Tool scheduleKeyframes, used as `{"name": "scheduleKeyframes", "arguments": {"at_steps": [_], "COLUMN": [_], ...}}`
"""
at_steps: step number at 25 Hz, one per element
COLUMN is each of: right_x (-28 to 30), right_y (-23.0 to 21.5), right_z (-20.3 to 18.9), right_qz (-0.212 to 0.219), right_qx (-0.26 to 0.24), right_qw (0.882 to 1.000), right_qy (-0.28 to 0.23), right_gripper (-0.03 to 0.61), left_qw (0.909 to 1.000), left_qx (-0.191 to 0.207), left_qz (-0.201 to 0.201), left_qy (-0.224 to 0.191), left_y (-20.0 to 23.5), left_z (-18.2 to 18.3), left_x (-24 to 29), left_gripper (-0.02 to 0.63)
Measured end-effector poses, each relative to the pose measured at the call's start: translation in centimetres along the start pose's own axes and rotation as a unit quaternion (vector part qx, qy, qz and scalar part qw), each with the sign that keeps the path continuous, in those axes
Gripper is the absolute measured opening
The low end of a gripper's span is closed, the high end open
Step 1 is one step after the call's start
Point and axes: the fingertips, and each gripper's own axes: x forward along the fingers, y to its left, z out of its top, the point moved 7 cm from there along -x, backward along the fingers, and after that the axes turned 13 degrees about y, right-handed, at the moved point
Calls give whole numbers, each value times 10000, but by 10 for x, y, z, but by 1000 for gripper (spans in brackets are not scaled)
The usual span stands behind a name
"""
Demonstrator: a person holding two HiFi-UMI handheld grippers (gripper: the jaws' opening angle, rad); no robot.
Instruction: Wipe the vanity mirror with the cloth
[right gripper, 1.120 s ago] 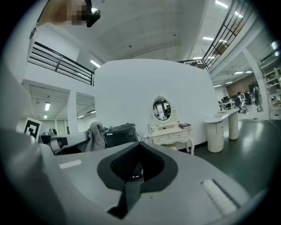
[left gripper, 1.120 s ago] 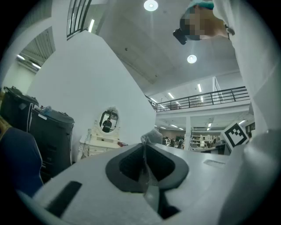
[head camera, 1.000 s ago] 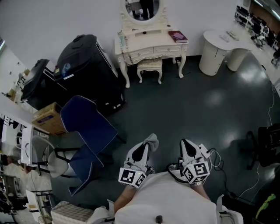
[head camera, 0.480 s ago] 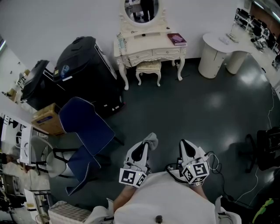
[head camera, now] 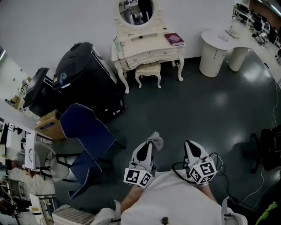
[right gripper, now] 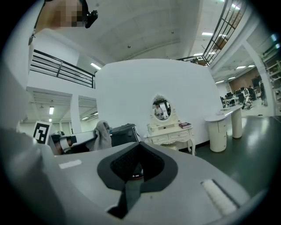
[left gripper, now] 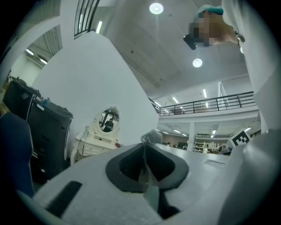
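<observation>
The oval vanity mirror (head camera: 136,11) stands on a cream dressing table (head camera: 147,44) against the far wall, across the dark floor from me. My left gripper (head camera: 147,151) is held low in front of my body, shut on a grey cloth (head camera: 154,141) that bunches up past its tips. In the left gripper view the cloth (left gripper: 151,137) pokes up between the shut jaws, with the mirror (left gripper: 107,121) far off to the left. My right gripper (head camera: 192,151) is shut with nothing in it. The right gripper view shows the mirror (right gripper: 161,107) ahead and the cloth (right gripper: 103,134) at left.
A cream stool (head camera: 148,70) is tucked under the table and a red book (head camera: 174,39) lies on top. Large black cases (head camera: 85,74) and a blue chair (head camera: 85,132) stand at left. A white rounded counter (head camera: 215,50) is at right, with cables (head camera: 263,176) on the floor.
The dressing table and mirror sit slightly lower and further left in the head view. Both grippers keep the same pose, the left still holding the cloth.
</observation>
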Motion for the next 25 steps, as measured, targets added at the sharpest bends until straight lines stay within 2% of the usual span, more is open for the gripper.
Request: {"name": "scheduleKeyframes", "arguments": {"at_steps": [2,5,8,11,15,19,23,25], "right_x": [-7,-9,-7,5,41,90,150,180], "right_y": [-11,-35,-49,-58,-73,-98,-119,-127], "right_z": [-7,-15,-17,-10,11,35,82,105], "right_qz": [43,-184,-261,-196,-265,-317,-312,-411], "right_qx": [-16,182,464,502,427,429,300,406], "right_qw": [9999,9993,9981,9984,9987,9986,9990,9981], "right_qy": [106,252,300,188,28,52,-110,-234], "right_gripper": [8,8,8,8,8,8,8,8], "left_qw": [9999,9997,9995,9988,9969,9974,9955,9933], "left_qx": [-100,-111,69,194,449,294,382,431], "left_qz": [-29,-107,-202,-312,-410,-522,-786,-983], "left_qy": [100,204,252,337,495,408,378,419], "left_y": [-11,-19,-20,-12,14,51,92,115], "left_z": [-10,-17,-8,-4,0,13,49,67], "left_x": [8,27,40,56,95,151,215,244], "left_gripper": [20,20,20,20,20,20,20,20]}}
